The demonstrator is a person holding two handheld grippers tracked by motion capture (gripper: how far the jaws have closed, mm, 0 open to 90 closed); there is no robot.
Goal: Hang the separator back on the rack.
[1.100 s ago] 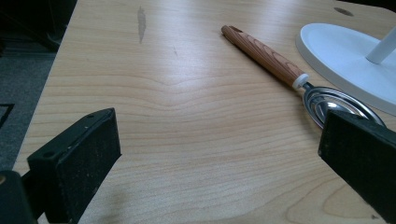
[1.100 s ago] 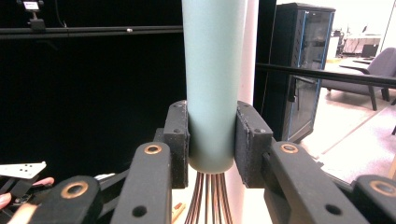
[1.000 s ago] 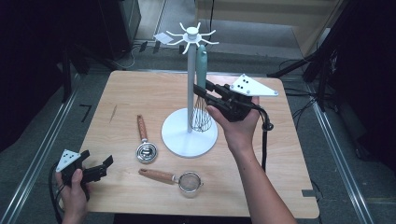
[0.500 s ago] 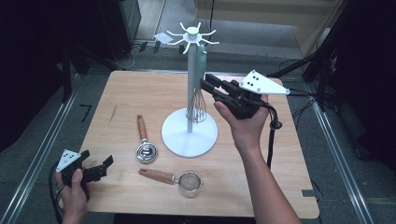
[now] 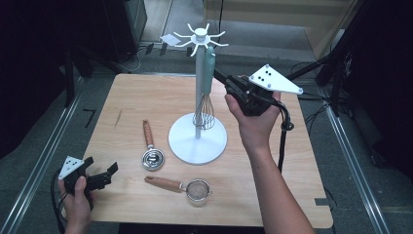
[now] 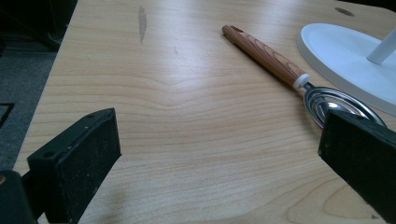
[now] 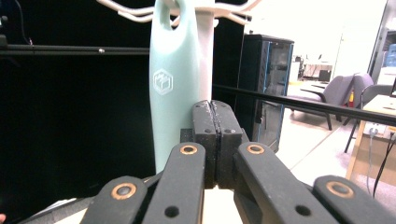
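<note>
Mint-handled whisk (image 5: 208, 87) hanging from a hook of the white stand (image 5: 198, 141) on the table (image 5: 146, 97), right gripper (image 5: 229, 84) just beside its handle, jaws just closed together on nothing, left gripper (image 5: 108, 174) low at the table's near corner, jaws spread, wooden-handled scoop (image 6: 280, 65) ahead

We hold our right gripper (image 5: 220, 78) raised, jaws just closed together on nothing, and our left gripper (image 5: 104, 175) low, jaws apart.

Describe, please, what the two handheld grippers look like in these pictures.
Both the left gripper and the right gripper are black, with flat rectangular pads, copper-coloured rivets on the linkage, a grey three-cornered plate with black dots, and a black trailing cable. No sleeves are visible.
</note>
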